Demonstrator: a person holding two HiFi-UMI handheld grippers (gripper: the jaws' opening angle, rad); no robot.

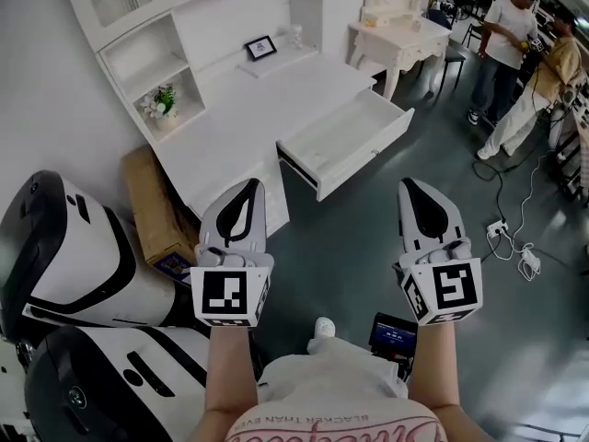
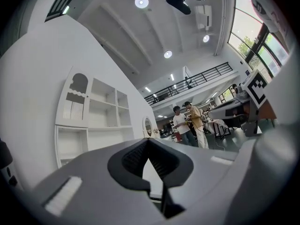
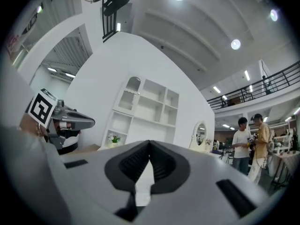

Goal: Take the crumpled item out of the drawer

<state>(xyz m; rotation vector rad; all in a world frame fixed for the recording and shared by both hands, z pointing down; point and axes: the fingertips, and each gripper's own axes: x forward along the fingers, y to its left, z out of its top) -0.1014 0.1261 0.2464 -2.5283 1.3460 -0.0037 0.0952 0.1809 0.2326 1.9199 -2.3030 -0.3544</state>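
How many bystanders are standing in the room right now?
2. The person in white stands at the head view's upper right; the person in tan stands just right of them. Others may be hidden.

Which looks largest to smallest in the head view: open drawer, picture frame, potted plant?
1. open drawer, clearly largest.
2. potted plant and picture frame look nearly alike; frame sits farther back, so unranked.

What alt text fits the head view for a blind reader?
The left gripper and right gripper, fingers closed, point toward a white desk with its drawer pulled open; two people stand in the background.
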